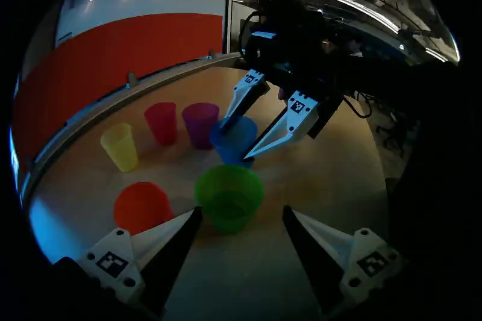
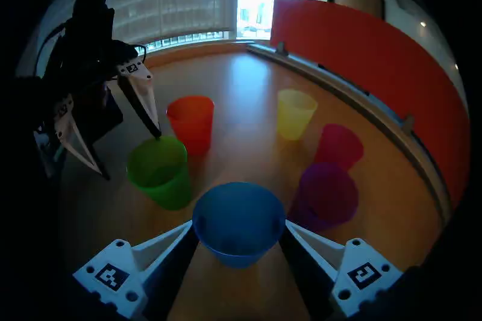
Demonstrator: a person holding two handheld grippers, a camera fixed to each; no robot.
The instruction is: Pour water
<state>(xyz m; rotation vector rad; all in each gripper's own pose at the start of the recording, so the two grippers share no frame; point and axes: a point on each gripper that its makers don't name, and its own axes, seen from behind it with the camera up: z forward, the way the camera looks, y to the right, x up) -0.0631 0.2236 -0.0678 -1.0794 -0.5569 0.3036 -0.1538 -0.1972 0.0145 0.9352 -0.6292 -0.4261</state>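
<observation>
The right gripper (image 2: 239, 227) is straddling the blue cup (image 2: 238, 218) at six o'clock in the right gripper view. Its jaws are spread wide, with one finger at either side of the rim. Whether they are pressing on it is impossible to tell. The blue cup is standing upright on the table (image 2: 241, 98), its inside too dark to show any water.

The green cup (image 2: 159, 170) is sitting just beside the blue cup, at its ten o'clock. The purple cup (image 2: 325, 194) is standing near, at two o'clock. Farther off, the orange cup (image 2: 191, 122) is standing at eleven o'clock behind the green cup, the pink cup (image 2: 338, 146) at one o'clock and the yellow cup (image 2: 295, 113) near twelve.

The left gripper (image 2: 132, 158) is hovering at the green cup's ten o'clock with one fingertip at the rim's far edge. In the left gripper view its jaws are gaping and gripping nothing, with the green cup just ahead of the tips.

The step in hand appears to be taking hold of the blue cup as the pourer, and no pouring is under way yet. The next move is calling for a firm but gentle squeeze on the thin plastic. After that comes a level lift and a short carry toward ten o'clock. A slow tilt over the green cup would follow, which the left gripper is placed to steady.
</observation>
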